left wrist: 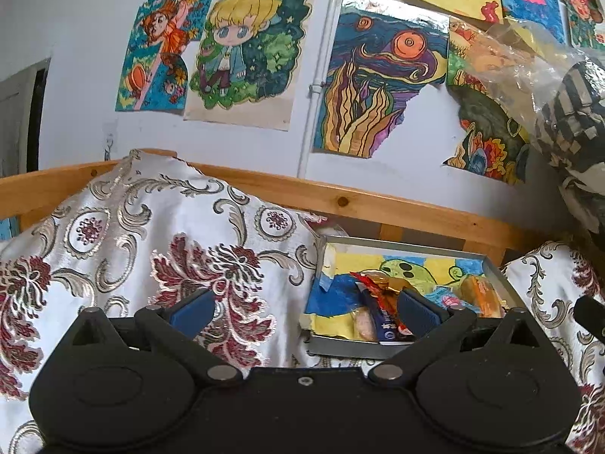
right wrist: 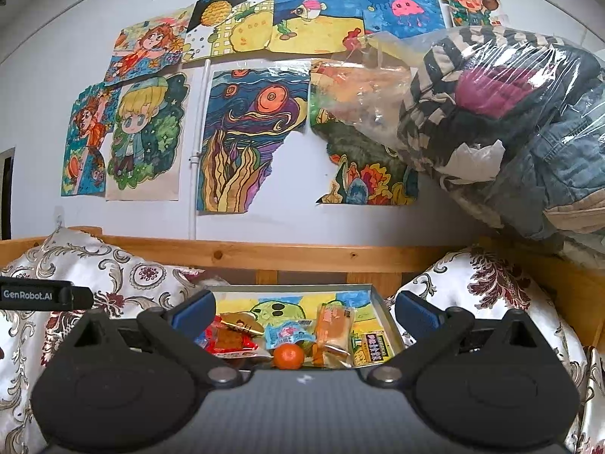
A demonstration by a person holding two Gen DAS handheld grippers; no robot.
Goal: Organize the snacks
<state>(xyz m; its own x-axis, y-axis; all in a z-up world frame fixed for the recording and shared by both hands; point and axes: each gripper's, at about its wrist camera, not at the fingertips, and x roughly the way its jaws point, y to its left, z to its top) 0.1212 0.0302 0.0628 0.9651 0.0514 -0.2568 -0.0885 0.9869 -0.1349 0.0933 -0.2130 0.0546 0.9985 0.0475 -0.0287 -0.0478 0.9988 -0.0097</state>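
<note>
Between two glossy brocade pillows [right wrist: 113,276] patterned in maroon and silver, a shallow grey metal tray [right wrist: 387,316] lined with a crayon drawing holds the snacks: a round orange tangerine [right wrist: 288,355], a crinkly red wrapper [right wrist: 230,338], a pale blue packet [right wrist: 289,333] and an orange-wrapped cake [right wrist: 334,327]. A pine rail [right wrist: 302,255] runs behind; a clear plastic bag of clothes [right wrist: 510,113] bulges at right. The right claw [right wrist: 304,312] and left claw [left wrist: 302,312] are both spread wide, holding nothing.
</note>
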